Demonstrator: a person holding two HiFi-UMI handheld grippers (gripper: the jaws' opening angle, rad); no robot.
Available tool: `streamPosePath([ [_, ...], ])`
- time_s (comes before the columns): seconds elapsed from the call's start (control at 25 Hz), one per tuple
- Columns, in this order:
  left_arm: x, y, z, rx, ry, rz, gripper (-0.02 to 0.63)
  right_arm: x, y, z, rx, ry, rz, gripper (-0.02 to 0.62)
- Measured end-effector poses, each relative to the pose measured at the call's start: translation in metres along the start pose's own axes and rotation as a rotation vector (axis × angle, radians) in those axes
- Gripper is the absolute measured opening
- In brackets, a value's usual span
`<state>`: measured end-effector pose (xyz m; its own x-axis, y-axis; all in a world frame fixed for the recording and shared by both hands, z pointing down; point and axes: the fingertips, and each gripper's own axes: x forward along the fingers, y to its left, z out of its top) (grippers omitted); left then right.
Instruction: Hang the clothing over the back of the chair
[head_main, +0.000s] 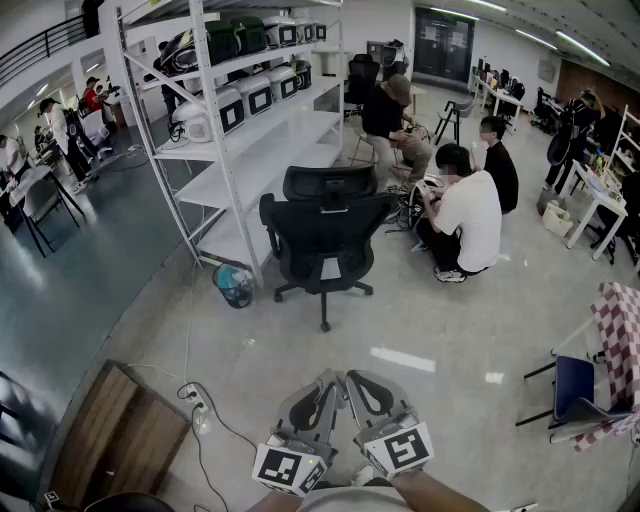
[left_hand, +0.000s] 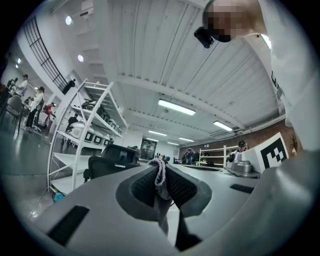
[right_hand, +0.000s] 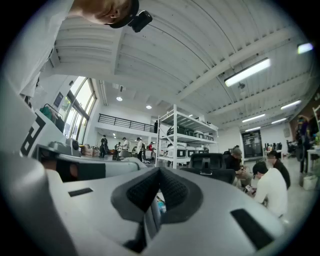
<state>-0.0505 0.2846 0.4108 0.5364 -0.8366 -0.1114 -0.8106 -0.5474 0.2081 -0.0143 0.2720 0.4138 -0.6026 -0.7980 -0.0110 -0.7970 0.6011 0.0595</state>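
The black office chair (head_main: 325, 235) stands in the upper middle of the head view, well apart from the grippers, and its backrest seems to face this way. Both grippers sit side by side at the bottom centre. The left gripper (head_main: 330, 386) has its fingers pinching a bunched fold of grey clothing (left_hand: 160, 181), which hangs down between them in the left gripper view; the head view does not show the rest of the garment. The right gripper (head_main: 358, 384) has its fingers pressed together; a pale strip shows in the gap below the tips, and I cannot tell whether it is cloth.

The step in hand looks like the carry; the drape is not yet begun. The next move calls for closing on the chair, lifting the cloth above the headrest and letting it fall across the top.

A white shelf rack (head_main: 225, 150) stands just left of the chair; people (head_main: 470, 215) crouch just to its right, so the approach is narrow. A wooden surface (head_main: 120, 435) fills the lower left; a small bin (head_main: 235, 285) sits by the chair's base; a cable (head_main: 192, 398) trails over the floor left of the path.
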Motion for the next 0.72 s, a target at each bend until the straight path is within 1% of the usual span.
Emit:
streamPosePath([
  [0.28,-0.003,-0.004,-0.002,0.001,0.002,0.006,0.032,-0.004,0.001,0.0,-0.001,-0.001,0.008,0.015],
  [0.4,-0.002,-0.005,-0.001,0.0,0.004,0.004,0.032,-0.007,0.003,0.005,0.017,-0.025,0.011,0.015],
  [0.48,-0.001,-0.009,-0.003,-0.001,0.008,-0.002,0.032,-0.011,-0.001,0.007,0.032,-0.045,0.002,0.015],
  [0.72,0.007,-0.019,-0.005,0.003,0.011,-0.007,0.032,-0.02,-0.015,0.005,0.038,-0.045,-0.014,0.015],
])
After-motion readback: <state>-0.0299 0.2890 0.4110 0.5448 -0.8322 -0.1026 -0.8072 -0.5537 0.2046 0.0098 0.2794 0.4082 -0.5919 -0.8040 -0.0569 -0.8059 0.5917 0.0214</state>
